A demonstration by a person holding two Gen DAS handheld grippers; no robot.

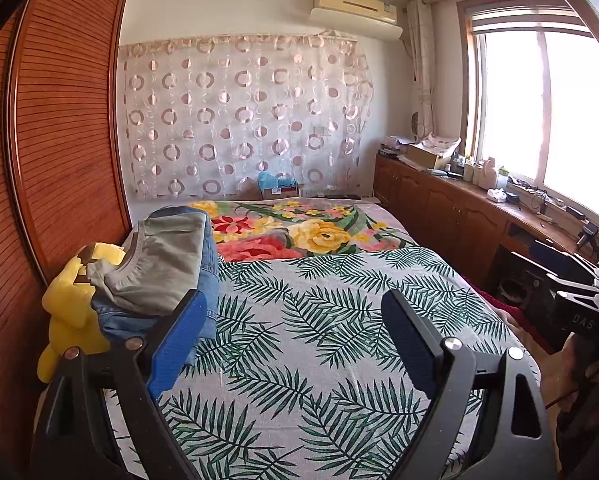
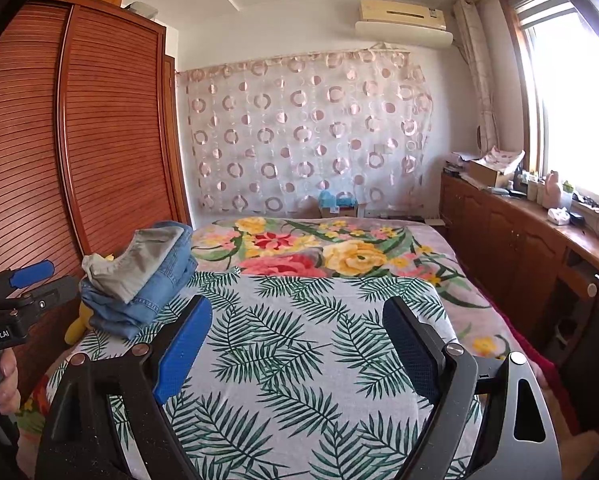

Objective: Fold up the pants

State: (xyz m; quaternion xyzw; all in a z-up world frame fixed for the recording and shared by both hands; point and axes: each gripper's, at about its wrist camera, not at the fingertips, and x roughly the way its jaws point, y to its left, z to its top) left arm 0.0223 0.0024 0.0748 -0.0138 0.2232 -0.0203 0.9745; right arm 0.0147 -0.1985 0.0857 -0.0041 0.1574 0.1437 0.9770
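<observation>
Pants [image 1: 155,276] left of empty, wide-spread jaws.

Both claws [image 1: 295,344] [image 2: 297,344] wide open, empty

Denim pants [image 1: 207,280], glossy slatted-wood wardrobe [image 1: 67,128]

Folded pants, one stack [image 1: 163,276]: grey pair [image 2: 139,266] uppermost, blue denim [image 2: 155,300] beneath. Location: left edge of bed, lying flat.
</observation>
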